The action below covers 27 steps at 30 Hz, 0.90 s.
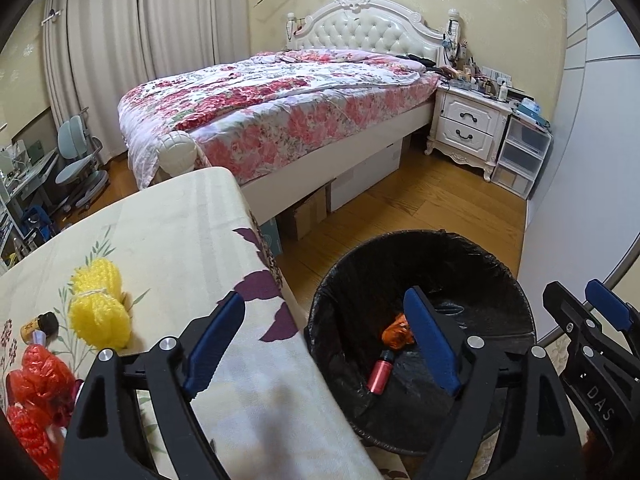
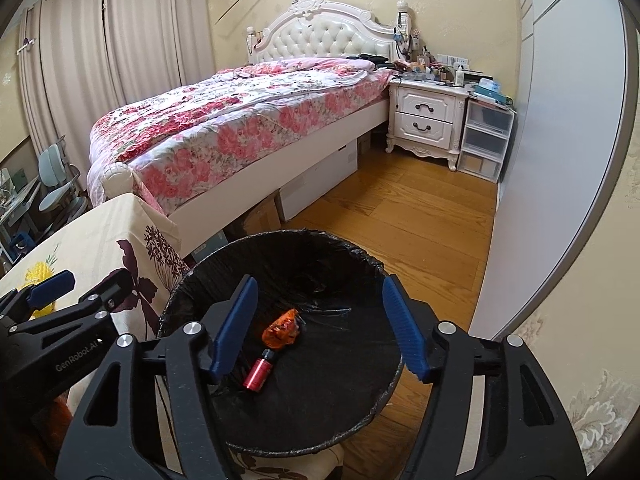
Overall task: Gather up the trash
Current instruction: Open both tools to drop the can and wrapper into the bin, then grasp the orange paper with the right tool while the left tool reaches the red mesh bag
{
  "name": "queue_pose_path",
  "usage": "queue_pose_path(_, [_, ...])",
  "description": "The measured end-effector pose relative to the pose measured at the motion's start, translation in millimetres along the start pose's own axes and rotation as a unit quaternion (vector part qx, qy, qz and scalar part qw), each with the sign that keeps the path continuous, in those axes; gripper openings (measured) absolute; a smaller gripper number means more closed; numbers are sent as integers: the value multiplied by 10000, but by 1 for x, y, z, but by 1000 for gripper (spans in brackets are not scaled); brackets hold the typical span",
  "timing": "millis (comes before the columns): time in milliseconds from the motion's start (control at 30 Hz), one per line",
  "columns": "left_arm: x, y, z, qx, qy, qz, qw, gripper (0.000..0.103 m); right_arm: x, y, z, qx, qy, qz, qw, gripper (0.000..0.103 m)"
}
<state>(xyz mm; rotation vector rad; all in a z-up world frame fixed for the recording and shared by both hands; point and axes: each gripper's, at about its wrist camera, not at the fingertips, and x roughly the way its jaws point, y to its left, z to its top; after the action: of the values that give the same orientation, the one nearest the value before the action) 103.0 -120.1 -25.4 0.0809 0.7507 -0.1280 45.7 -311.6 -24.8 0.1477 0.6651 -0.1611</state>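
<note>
A black-lined trash bin [image 1: 500,280] stands on the floor beside the table; it also shows in the right wrist view [image 2: 360,256]. Inside lie an orange wrapper [image 1: 394,334] [image 2: 282,330] and a small red bottle [image 1: 378,376] [image 2: 258,372]. My left gripper [image 1: 324,344] is open and empty, straddling the table edge and the bin. My right gripper [image 2: 320,324] is open and empty above the bin. On the table [image 1: 168,224] lie yellow mesh trash [image 1: 98,302], red mesh trash [image 1: 36,392] and a small brown bottle [image 1: 40,326].
A bed with a floral cover [image 1: 280,108] stands behind, with cardboard boxes [image 1: 308,212] under it. A white nightstand [image 1: 466,124] and plastic drawers [image 1: 520,156] stand at the far right. A wardrobe door [image 2: 560,160] is on the right. A desk chair [image 1: 78,164] stands at the left.
</note>
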Motion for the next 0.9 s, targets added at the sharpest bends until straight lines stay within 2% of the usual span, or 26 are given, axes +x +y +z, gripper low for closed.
queue_pose_path(200, [-22, 19, -9, -86, -43, 82, 9999, 83, -13, 8, -7, -69, 32, 39, 10000, 70])
queue_pose_path(400, [-48, 43, -25, -182, -70, 200, 9996, 83, -31, 27, -25, -234, 129, 256, 9993, 72])
queue_pose_path(900, [-104, 119, -80, -567, -81, 806, 9951, 83, -76, 89, -68, -779, 291, 920, 9923, 72])
